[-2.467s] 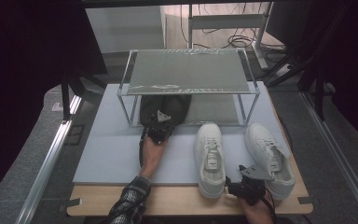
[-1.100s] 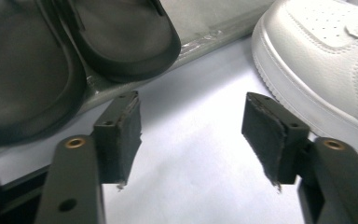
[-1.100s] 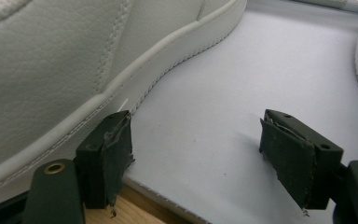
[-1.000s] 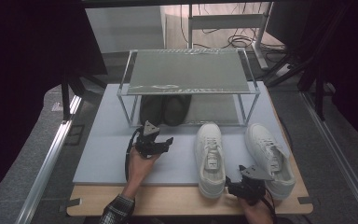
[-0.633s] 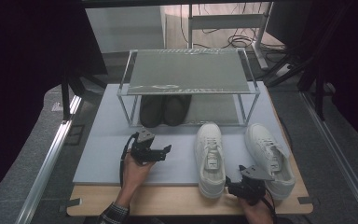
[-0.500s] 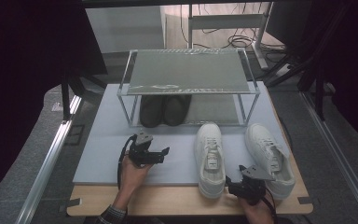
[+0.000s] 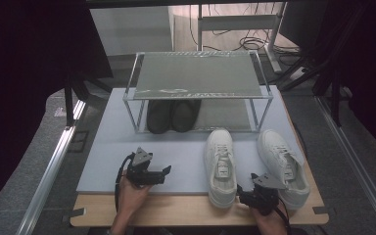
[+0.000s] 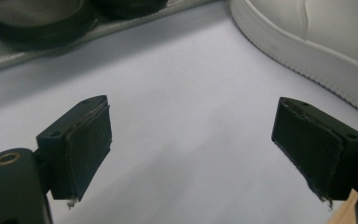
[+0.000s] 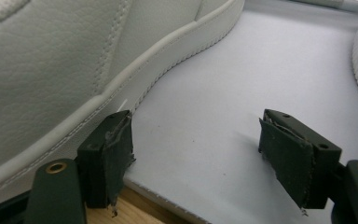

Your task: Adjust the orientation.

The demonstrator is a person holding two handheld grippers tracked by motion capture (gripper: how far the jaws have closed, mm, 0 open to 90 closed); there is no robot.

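Now both white sneakers [image 7: 221,166] lie lengthwise, toes toward the rack [image 7: 198,78]; left tool [image 7: 162,171] and right tool [image 7: 241,196] gape apart, empty.

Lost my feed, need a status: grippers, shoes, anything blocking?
Left gripper open, empty, over the mat. Right gripper open beside the white shoes. Black shoes under the rack. Nothing blocking.

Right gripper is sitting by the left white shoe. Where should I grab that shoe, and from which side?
Grip the left white shoe at its heel collar, coming from the near table edge. Its heel points toward the person, beside the open right gripper, and the rim there is thin enough for the jaws, unlike the broad sole.
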